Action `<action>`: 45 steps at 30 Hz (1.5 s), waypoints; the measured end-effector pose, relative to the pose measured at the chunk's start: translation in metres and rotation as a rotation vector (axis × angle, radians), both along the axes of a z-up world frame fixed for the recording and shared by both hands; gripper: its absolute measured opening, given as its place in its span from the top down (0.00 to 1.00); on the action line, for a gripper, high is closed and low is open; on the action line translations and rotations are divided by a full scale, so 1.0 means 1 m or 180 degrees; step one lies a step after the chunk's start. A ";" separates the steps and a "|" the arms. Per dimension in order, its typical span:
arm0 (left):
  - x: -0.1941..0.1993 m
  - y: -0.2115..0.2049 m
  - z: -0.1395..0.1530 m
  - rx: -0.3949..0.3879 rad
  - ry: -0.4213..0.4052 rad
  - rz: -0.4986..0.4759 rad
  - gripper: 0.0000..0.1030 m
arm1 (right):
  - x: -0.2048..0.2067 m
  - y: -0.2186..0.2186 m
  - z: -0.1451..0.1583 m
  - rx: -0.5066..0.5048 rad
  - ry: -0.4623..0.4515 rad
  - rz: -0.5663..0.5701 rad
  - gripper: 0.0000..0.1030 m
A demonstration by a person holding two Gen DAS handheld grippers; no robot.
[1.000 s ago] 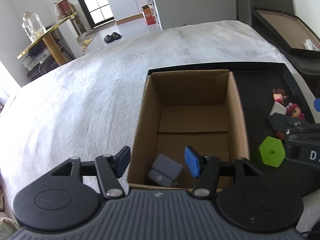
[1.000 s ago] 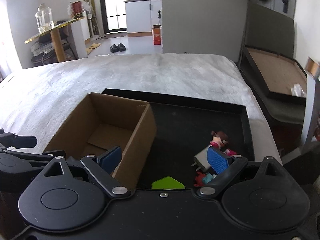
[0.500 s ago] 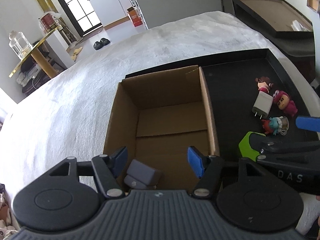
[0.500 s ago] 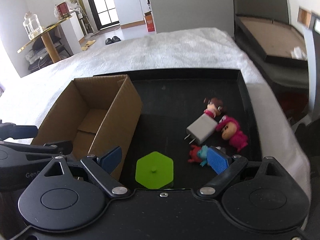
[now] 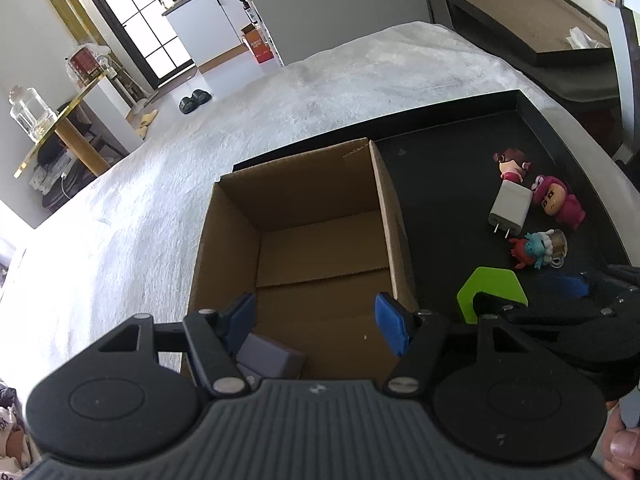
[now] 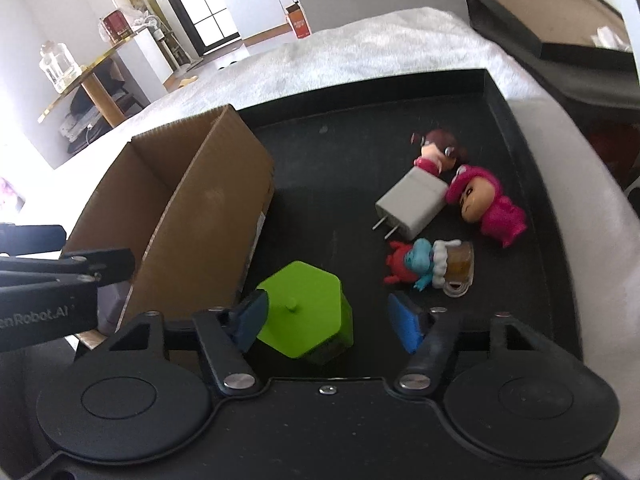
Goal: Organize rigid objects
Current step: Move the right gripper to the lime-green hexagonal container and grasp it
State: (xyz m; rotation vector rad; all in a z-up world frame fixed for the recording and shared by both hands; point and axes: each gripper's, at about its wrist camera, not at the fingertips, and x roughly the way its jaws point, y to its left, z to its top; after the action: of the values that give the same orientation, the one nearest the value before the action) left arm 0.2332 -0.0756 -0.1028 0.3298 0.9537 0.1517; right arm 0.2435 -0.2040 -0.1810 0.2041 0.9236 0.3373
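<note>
An open cardboard box point(image 5: 384, 208) point(image 6: 208, 216) stands on the left of a black tray point(image 5: 448, 200) point(image 6: 332, 168). A grey block point(image 5: 270, 358) lies in the box's near corner. My left gripper point(image 5: 316, 320) is open and empty above that corner. A green hexagonal block point(image 6: 306, 304) point(image 5: 490, 284) stands on the tray beside the box. My right gripper point(image 6: 328, 320) is open with its fingers on either side of the green block, apart from it. A white charger point(image 6: 412, 204) point(image 5: 510, 208) and three small figurines lie further right.
The figurines are a brown-haired doll point(image 6: 436, 152), a pink doll point(image 6: 488, 204) and a red-and-blue figure with a mug point(image 6: 432, 260). The tray rests on a white fuzzy cover point(image 5: 200, 168). A dark framed board point(image 5: 532, 16) stands to the right.
My right gripper has come lower and forward, so the green block now sits between its open fingers. My left gripper has drawn back and up over the box. No object has moved.
</note>
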 end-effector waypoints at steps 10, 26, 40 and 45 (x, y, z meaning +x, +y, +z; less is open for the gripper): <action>0.000 -0.009 0.000 0.0101 -0.0030 -0.0020 0.37 | -0.007 -0.007 0.011 -0.0077 -0.0144 -0.0018 0.71; -0.006 -0.023 0.001 0.0016 -0.0007 -0.0089 0.37 | -0.011 -0.016 0.013 -0.0230 -0.0192 -0.0148 0.24; -0.010 -0.013 0.004 -0.0097 -0.0040 0.0008 0.40 | -0.009 -0.014 0.005 -0.0268 -0.0098 -0.0105 0.50; -0.012 -0.011 0.006 -0.0152 -0.0054 0.0012 0.40 | -0.011 -0.014 0.019 -0.0338 -0.0195 -0.0138 0.50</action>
State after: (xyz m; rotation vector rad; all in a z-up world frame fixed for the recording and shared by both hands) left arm 0.2209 -0.0865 -0.0965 0.2822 0.9398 0.1349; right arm 0.2327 -0.2180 -0.1616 0.1155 0.8728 0.2525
